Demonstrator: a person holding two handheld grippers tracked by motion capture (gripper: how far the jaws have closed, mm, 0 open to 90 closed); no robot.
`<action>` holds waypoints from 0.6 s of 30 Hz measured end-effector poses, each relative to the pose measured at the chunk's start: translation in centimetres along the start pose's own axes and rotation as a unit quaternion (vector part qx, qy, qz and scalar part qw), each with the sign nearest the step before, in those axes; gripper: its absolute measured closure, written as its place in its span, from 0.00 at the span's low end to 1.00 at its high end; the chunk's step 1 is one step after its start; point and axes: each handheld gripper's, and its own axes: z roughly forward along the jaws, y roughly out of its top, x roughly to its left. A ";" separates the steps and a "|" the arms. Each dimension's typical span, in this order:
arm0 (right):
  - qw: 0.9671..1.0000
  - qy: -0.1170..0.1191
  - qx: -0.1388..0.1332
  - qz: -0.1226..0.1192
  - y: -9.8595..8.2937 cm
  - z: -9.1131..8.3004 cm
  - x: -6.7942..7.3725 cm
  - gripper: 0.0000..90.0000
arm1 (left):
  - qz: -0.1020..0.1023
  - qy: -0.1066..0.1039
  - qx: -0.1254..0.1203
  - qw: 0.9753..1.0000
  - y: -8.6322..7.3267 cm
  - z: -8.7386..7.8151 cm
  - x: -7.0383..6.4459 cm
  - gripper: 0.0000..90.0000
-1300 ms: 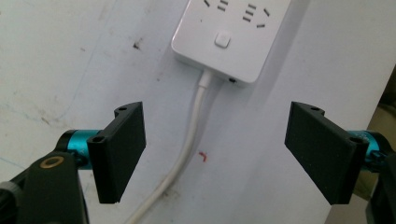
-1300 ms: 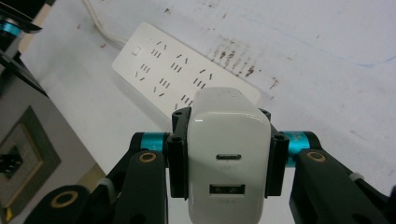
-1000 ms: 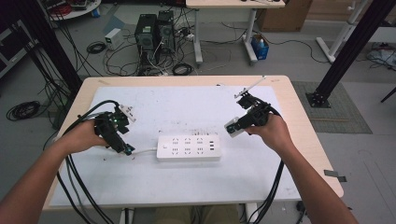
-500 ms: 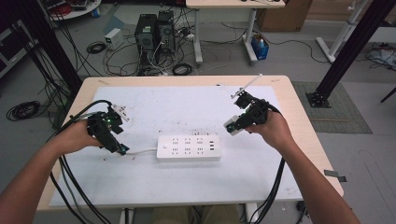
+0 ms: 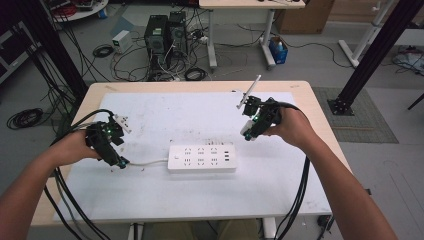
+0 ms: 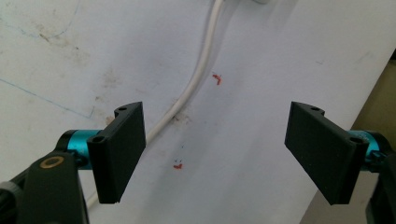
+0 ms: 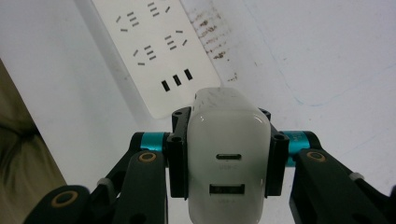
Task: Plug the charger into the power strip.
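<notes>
The right gripper [image 7: 224, 158] pinches a glossy white plastic USB charger block [image 7: 226, 163] by its sides, prongs seemingly aimed at the white rectangular power strip [image 7: 154, 51] lying ahead on the bench [image 5: 280, 185]. The left gripper [image 6: 219, 149] hangs spread and empty, the strip's white cable [image 6: 196, 79] just ahead of its jaws, probably poised to steady it.

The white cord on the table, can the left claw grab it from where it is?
Probably yes. The left claw is open just above the white cord, which lies bare on the table; the cord sits beside one jaw, so a small sideways shift is needed.
</notes>
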 end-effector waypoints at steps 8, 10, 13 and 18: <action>1.000 0.002 0.016 -0.023 1.7 1.9 0.1 0.69 | -0.002 0.011 -0.006 1.000 -0.2 0.4 0.1 0.23; 0.999 0.011 0.019 -0.033 2.3 2.4 0.3 0.69 | 0.001 0.011 -0.004 1.000 -0.1 0.4 0.2 0.23; 0.998 0.014 0.025 -0.056 3.0 3.3 0.9 0.69 | 0.005 0.009 -0.006 1.000 -0.1 0.4 0.2 0.23; 0.996 0.027 0.035 -0.083 4.4 4.9 1.8 0.69 | 0.007 0.006 -0.011 1.000 -0.2 0.7 0.3 0.23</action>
